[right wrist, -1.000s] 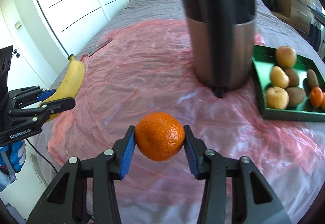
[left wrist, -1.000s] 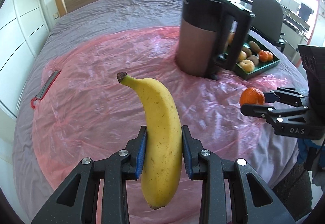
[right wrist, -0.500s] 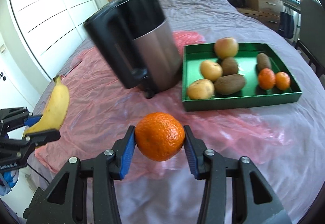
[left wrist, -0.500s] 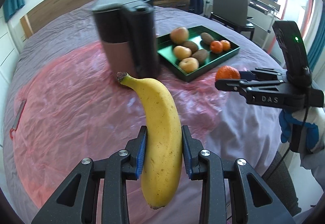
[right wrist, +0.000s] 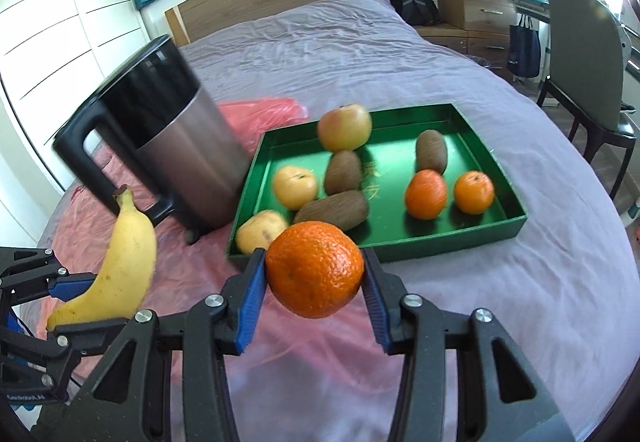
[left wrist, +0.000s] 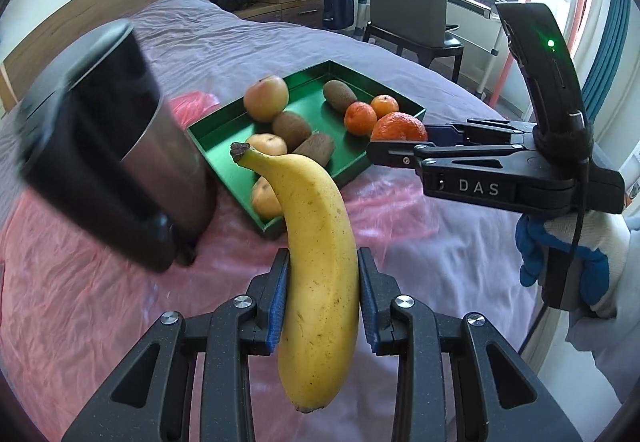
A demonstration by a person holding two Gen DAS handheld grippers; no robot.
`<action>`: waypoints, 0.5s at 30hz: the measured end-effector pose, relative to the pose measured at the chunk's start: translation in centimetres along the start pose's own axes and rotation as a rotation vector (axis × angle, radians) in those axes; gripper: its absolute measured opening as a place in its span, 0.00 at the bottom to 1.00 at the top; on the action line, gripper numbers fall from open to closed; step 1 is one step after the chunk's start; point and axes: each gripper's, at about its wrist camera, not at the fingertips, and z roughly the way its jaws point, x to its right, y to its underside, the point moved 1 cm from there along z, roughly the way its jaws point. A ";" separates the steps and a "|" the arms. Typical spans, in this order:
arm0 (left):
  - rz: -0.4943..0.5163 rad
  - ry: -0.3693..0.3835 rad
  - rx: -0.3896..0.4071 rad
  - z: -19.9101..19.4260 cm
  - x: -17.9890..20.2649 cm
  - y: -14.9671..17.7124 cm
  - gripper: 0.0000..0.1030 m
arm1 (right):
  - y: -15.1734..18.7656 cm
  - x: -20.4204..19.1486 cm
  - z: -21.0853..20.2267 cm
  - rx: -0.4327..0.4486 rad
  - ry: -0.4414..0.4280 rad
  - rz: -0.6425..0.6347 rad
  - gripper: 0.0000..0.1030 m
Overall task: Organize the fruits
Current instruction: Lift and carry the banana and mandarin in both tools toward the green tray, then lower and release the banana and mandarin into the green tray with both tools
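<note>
My left gripper (left wrist: 322,294) is shut on a yellow banana (left wrist: 316,262), stem pointing away, held above the pink sheet. My right gripper (right wrist: 314,282) is shut on an orange (right wrist: 315,269) just in front of the green tray (right wrist: 460,240). The tray holds an apple (right wrist: 345,127), pale round fruits, kiwis and two small oranges (right wrist: 426,193). In the left wrist view the right gripper (left wrist: 400,141) with its orange (left wrist: 399,126) hangs at the tray's (left wrist: 360,171) near right corner. In the right wrist view the banana (right wrist: 120,262) and left gripper (right wrist: 70,302) are at lower left.
A steel and black kettle (right wrist: 168,137) stands left of the tray on the pink plastic sheet (right wrist: 100,201) over a purple bedspread. A chair (left wrist: 412,9), a dresser and a desk stand beyond the bed. A gloved hand (left wrist: 576,250) holds the right gripper.
Both grippers have swept across the bed toward the green tray, still carrying the banana and the orange. The tray and kettle now sit much nearer in both views.
</note>
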 end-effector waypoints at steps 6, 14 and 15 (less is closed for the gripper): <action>-0.026 -0.016 -0.009 4.7 -0.7 -3.7 0.27 | -2.4 2.5 3.3 -0.002 0.006 0.007 0.75; -0.052 -0.054 -0.013 10.2 -2.2 -6.8 0.27 | -5.8 4.4 8.4 0.005 0.021 0.007 0.75; -0.057 -0.057 -0.012 10.8 -2.4 -7.2 0.27 | -6.1 4.6 8.8 0.007 0.025 0.008 0.75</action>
